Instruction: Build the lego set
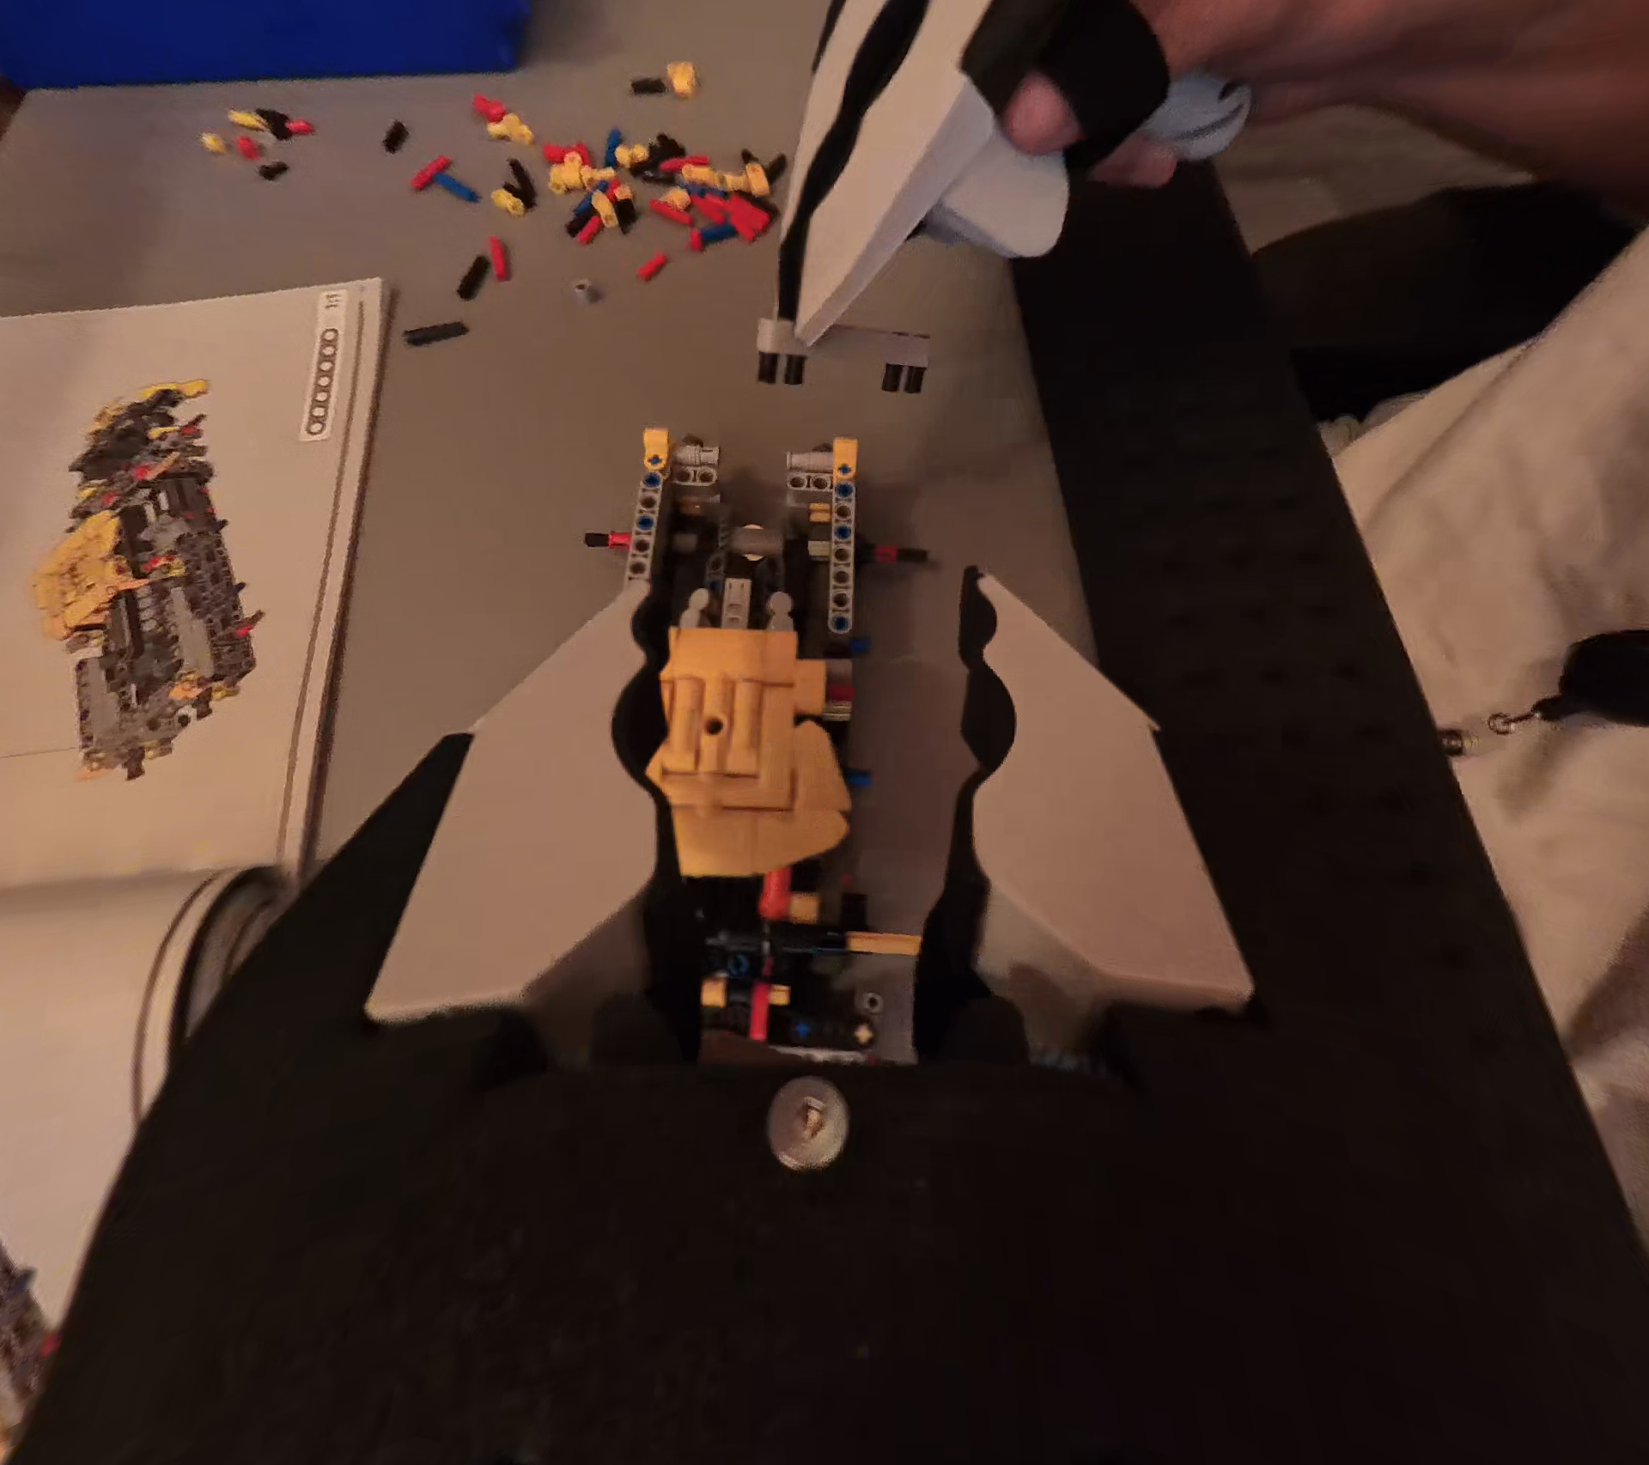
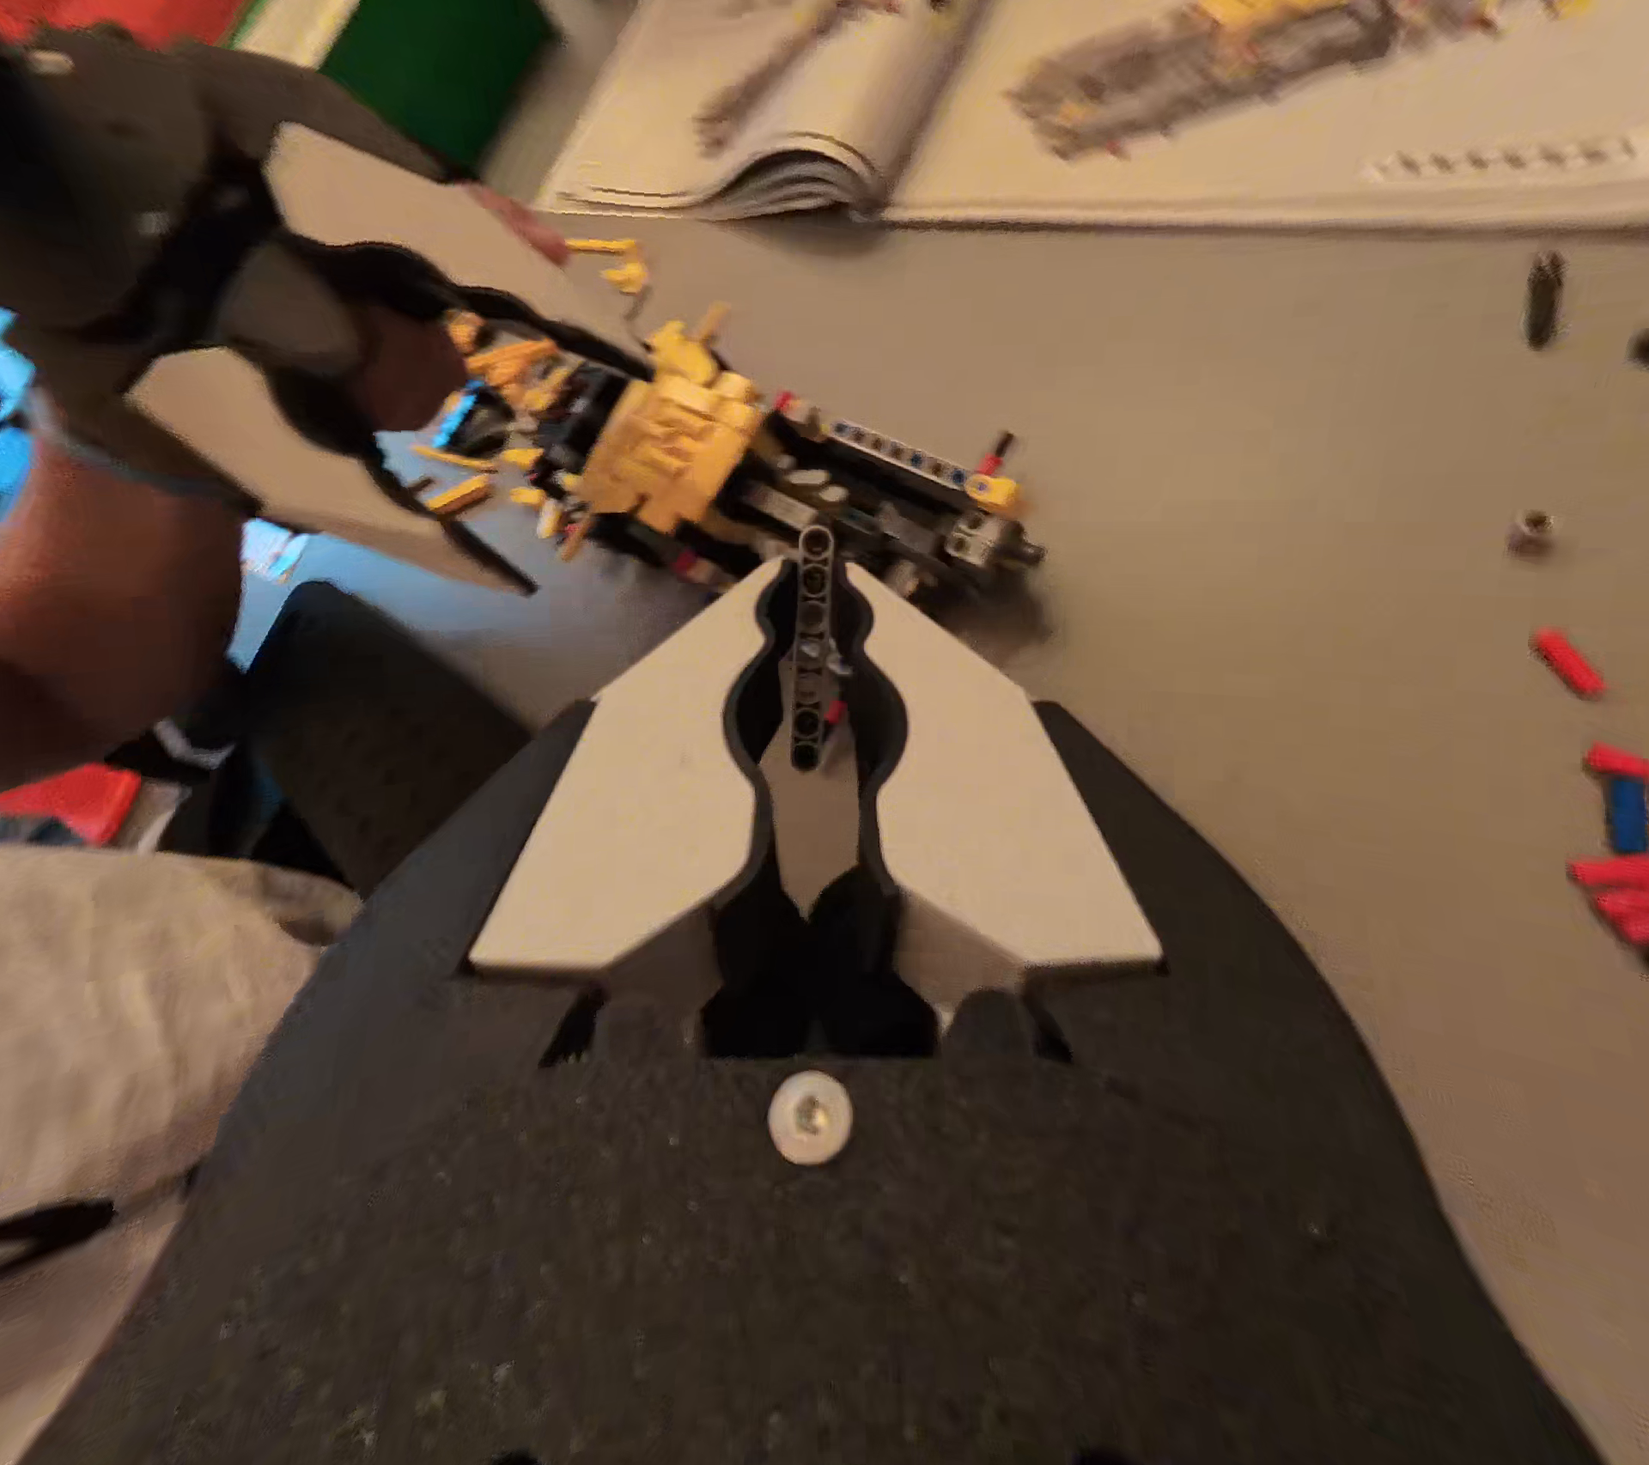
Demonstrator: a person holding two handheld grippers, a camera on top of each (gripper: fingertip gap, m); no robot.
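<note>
Jaws: left gripper spread wide, straddling the half-built yellow, black and grey brick vehicle chassis without clear contact. Right gripper pressed onto a slim grey perforated plastic beam carrying black pins — seen in the left wrist view hanging at 12 o'clock just beyond the chassis nose.

Chassis lies on the grey table; long axis runs 6 to 12 in the left view, forked grey side rails toward 12.

Handling, judged: light, rigid, but press-fit — parts likely to pop off if squeezed across the yellow cover. Better to grip the lower frame sides.

Beam: stiff, smooth and thin, so liable to pivot in a pinch; its long axis runs crosswise to the chassis.

Loose red, yellow, blue and black pins at 11; open instruction booklet at 9.
</note>
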